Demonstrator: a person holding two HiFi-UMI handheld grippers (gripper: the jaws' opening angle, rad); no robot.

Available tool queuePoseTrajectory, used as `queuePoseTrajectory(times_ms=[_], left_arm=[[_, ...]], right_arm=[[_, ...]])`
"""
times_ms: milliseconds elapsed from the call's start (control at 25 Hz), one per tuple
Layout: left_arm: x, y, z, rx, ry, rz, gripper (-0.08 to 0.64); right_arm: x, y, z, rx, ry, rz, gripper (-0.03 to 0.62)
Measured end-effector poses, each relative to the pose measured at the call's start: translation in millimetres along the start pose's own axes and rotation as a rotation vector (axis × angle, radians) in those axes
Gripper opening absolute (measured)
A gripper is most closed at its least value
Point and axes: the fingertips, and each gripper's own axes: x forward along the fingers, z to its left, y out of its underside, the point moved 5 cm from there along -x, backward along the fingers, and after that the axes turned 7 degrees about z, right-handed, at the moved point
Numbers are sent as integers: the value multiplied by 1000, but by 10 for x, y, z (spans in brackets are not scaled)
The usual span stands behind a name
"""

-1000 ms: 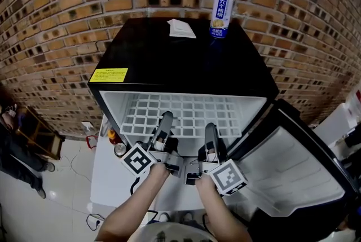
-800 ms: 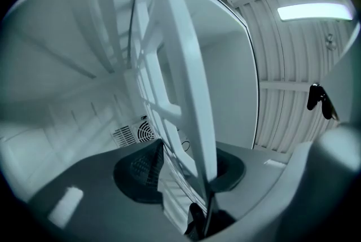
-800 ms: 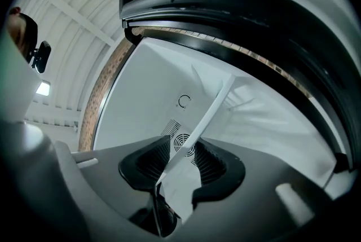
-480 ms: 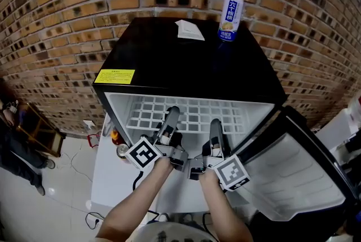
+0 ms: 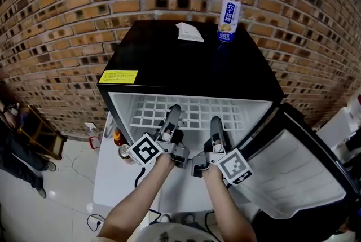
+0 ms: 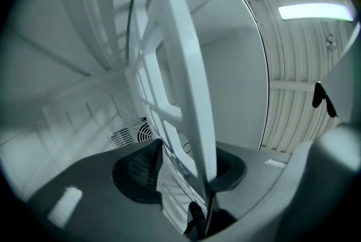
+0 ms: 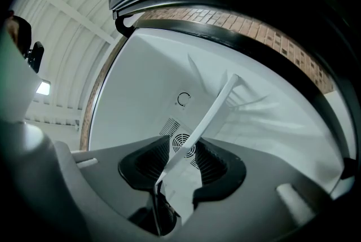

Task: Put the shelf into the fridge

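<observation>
As I stood over the open fridge (image 5: 192,60), shelf (image 5: 194,112): sat inside, at 12 o'clock from me.
Left hand-held gripper (image 5: 174,111): jaws had just been opening, wide, shelf edge between them, unclamped.
Right hand-held gripper (image 5: 215,122): the same, at the left's 3 o'clock.

a tall blue-and-white drink can (image 5: 229,20) is seen standing upright, with a brick wall (image 5: 67,4) behind it. a folded white paper (image 5: 189,32) is laid flat just left of the can. well below and left of the can, a small tin (image 5: 124,152) and a bottle (image 5: 116,137) are set close together on a white surface (image 5: 110,181), across which a black cable (image 5: 137,176) is trailed. a wooden chair (image 5: 39,133) is placed far to the can's lower left.
</observation>
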Motion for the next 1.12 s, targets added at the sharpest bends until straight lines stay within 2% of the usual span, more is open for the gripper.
queuePoseTrajectory(times_ms=[160, 440, 560, 720, 840, 920, 960, 1000, 1120], left_arm=[[8, 14, 2, -13, 3, 3, 155], [-174, 67, -6, 12, -22, 23, 156], [-306, 107, -74, 27, -12, 25, 130], [-444, 154, -204, 75, 12, 44, 128], [-566, 231, -265, 92, 8, 66, 98], [-671, 274, -330, 119, 10, 79, 88], [-724, 297, -382, 139, 18, 86, 54], [-771, 320, -446, 166, 29, 95, 19], [-895, 356, -660, 283, 34, 131, 0]], right_arm=[[-21, 23, -90, 26, 31, 10, 143], [-148, 36, -31, -44, 44, 39, 152], [-269, 54, 59, -92, 42, 51, 126], [-443, 152, 117, -113, 51, 62, 97], [-562, 234, 195, -133, 50, 70, 75], [-641, 277, 285, -177, 40, 75, 58], [-683, 296, 331, -204, 37, 77, 48], [-723, 314, 377, -233, 35, 79, 41], [-833, 373, 528, -326, 29, 87, 31]])
